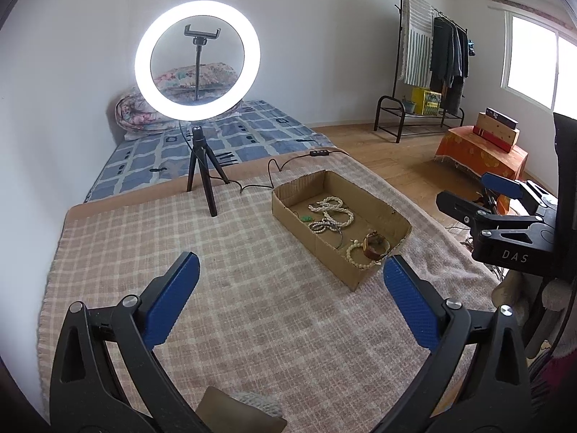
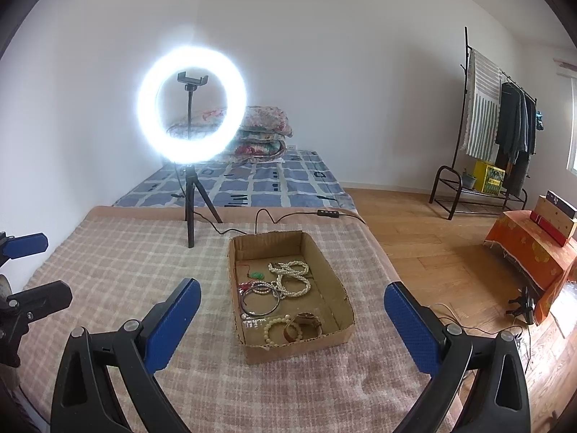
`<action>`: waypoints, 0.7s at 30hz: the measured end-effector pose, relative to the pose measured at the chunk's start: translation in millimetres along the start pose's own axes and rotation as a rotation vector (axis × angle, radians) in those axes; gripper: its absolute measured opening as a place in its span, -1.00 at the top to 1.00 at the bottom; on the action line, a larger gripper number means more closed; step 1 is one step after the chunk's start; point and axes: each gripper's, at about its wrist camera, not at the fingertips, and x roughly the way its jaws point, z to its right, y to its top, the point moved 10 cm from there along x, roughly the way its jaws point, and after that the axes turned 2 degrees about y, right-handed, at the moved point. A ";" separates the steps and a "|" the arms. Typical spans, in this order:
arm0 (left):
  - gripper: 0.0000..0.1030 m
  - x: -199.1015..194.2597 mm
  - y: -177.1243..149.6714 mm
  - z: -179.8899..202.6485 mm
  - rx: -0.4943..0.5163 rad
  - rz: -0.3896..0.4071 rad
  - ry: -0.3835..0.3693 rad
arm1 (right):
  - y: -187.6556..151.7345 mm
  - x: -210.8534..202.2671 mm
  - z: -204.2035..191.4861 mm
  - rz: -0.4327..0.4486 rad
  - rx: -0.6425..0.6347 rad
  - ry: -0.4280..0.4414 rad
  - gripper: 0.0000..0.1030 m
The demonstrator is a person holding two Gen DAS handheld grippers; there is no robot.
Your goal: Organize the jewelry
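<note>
Your left hand-held gripper (image 1: pixel 290 270) and right hand-held gripper (image 2: pixel 292 297) both hang released above the checked blanket (image 2: pixel 144 270), holding nothing. The jewelry (image 2: pixel 285 288), pearl strands and bangles, lies inside the cardboard box (image 2: pixel 303 351) near the ring light (image 2: pixel 191 108).

White letters "DAS" stand on the black body of the right gripper (image 1: pixel 505 195).

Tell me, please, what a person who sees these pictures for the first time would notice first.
The lit ring light on its tripod stands out first, at the far edge of the checked blanket. Next comes the open cardboard box with pearl necklaces and bracelets inside. Both grippers, left and right, are open and empty.
</note>
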 end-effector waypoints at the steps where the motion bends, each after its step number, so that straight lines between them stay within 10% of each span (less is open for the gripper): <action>1: -1.00 -0.1 0.2 -0.3 0.000 0.000 0.000 | -0.6 1.2 0.2 -0.004 0.009 0.008 -0.99; 21: -1.00 -1.6 -4.1 -1.5 0.015 0.004 0.011 | -9.4 13.1 -7.1 -0.043 0.003 0.020 -0.99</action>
